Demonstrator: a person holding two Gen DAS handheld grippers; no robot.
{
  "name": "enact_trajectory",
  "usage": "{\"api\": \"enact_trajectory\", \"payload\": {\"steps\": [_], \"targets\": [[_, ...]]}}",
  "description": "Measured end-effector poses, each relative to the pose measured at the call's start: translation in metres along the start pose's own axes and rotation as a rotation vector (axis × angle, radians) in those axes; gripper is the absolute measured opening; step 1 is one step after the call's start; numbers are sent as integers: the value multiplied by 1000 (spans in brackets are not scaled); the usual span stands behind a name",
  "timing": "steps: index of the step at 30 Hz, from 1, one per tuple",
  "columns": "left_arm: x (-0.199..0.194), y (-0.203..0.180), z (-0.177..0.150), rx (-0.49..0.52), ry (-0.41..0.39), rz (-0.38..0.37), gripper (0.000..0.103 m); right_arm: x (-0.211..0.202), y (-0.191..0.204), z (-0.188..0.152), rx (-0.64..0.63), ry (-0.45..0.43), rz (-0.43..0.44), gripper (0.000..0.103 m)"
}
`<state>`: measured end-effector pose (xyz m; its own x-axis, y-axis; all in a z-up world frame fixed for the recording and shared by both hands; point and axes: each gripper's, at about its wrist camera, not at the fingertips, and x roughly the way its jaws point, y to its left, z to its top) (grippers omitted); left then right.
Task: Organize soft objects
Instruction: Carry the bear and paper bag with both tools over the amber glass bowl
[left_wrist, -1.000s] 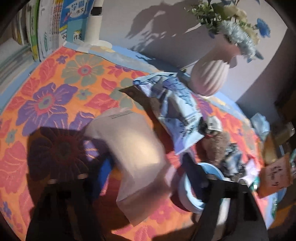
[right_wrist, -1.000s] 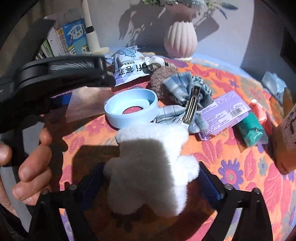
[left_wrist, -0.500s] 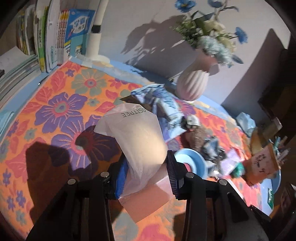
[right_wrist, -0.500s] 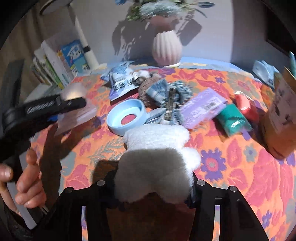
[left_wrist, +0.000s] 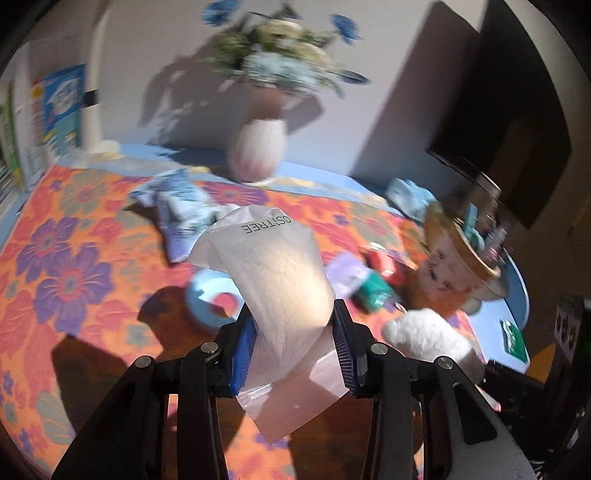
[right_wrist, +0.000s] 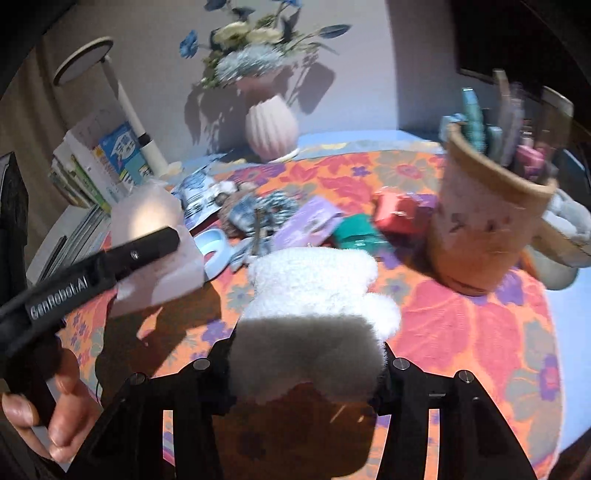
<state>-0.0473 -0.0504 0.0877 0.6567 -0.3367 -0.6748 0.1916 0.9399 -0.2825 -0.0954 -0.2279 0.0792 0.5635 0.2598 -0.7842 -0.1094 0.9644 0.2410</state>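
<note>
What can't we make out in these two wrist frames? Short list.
- Left wrist view: vase and flowers smeared by motion blur; books too blurred to read.
- Left wrist view: blue ring partly hidden behind the pink packet.
- Right wrist view: right hand-held gripper pads buried behind the white plush toy.
- Right wrist view: items in the paper cup blurred; print on its side unreadable.
</note>
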Motion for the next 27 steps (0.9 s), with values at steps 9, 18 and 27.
{"api": "enact_trajectory", "payload": {"steps": [9, 18, 27], "targets": [[15, -70, -12, 103, 63, -82, 36, -38, -50, -3, 73, -30, -66, 50], [22, -143, -34, 218, 109, -173, 36, -74, -102, -15, 156, -44, -151, 50], [28, -206, -51, 327, 144, -256, 36, -108, -160, -24, 262, -86, -202, 50]]}}
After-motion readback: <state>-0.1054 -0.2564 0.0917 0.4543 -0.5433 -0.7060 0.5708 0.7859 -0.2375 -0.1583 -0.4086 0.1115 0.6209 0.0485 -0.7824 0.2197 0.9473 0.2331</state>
